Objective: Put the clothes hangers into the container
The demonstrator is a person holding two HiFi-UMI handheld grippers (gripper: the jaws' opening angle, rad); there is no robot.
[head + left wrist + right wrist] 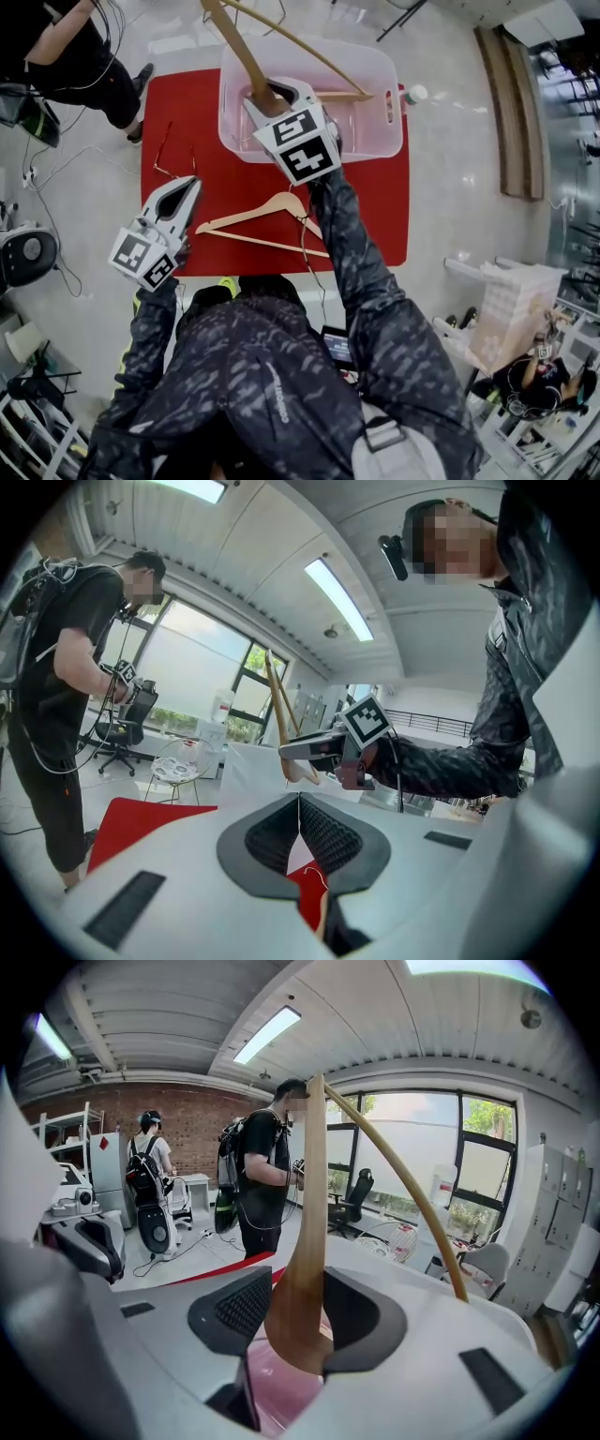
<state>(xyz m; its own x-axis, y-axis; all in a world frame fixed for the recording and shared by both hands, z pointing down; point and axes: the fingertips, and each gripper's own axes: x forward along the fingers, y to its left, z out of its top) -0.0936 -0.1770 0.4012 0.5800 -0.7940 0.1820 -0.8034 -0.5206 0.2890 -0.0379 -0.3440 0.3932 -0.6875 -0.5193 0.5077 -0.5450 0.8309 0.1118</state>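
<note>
The wooden hanger [246, 54] is standing steeply over the container [389, 105]. Its lower end is reaching down between the walls, while its long arm and thin bar are sticking out above the rim. The right claw [270, 96] is gripping this lower end, and in the right gripper view both pads are pressing on the wood, with the pink container directly under them.

To do this step well, the person should probably tilt the hanger flatter and turn it along the long side of the container before opening the claw. Released this upright, it could tip over the wall or catch on the rim. Letting go low inside should also stop it from bouncing out.

A second hanger [258, 223] is lying flat on the red desk [375, 225], in front of the container and apart from it. The left claw [185, 190] is hovering over the left side of the desk, with its jaws closed together and holding nothing.
</note>
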